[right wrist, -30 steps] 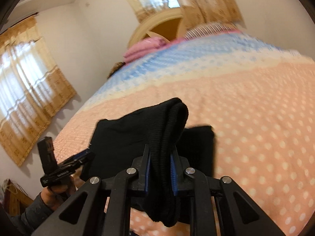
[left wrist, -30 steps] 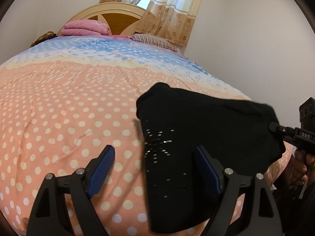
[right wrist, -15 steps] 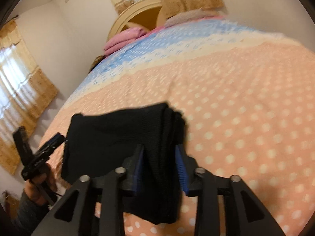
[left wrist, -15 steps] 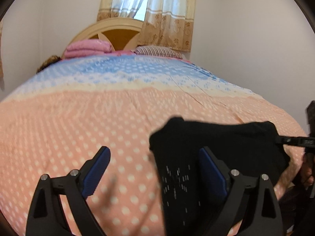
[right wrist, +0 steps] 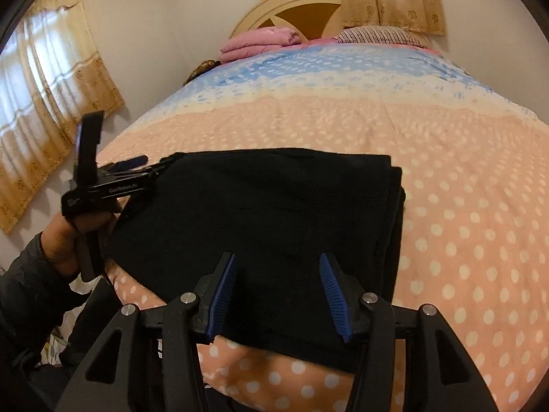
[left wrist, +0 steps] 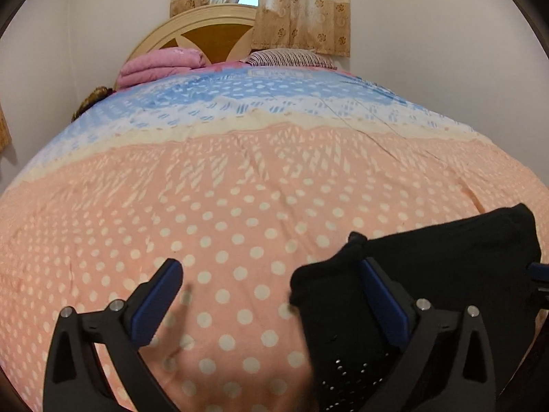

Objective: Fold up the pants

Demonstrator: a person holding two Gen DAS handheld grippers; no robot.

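The black pants [right wrist: 274, 206] lie folded into a flat rectangle on the near part of the bed. My right gripper [right wrist: 278, 274] hovers over their near edge. Its jaws are opening, and the blue pads stand apart over the cloth without pressing it. My left gripper [left wrist: 267, 274] is spread wide and still opening, with only bedspread between its fingers. Its right finger [left wrist: 381, 295] is over the left corner of the pants [left wrist: 446, 267]. In the right wrist view a hand holds the left gripper [right wrist: 151, 166] at the pants' far left corner.
The pink polka-dot bedspread [left wrist: 223, 206] turns blue toward the headboard [left wrist: 206, 31]. A folded pink blanket [left wrist: 158, 68] and a striped pillow [left wrist: 288, 58] lie at the head. The bed's near edge runs just below the pants. A curtained window [right wrist: 44, 96] is on the left wall.
The right gripper has let go of the bunched fold, which now lies flat. The left gripper has widened and slid left, so the pants are no longer between its fingers.
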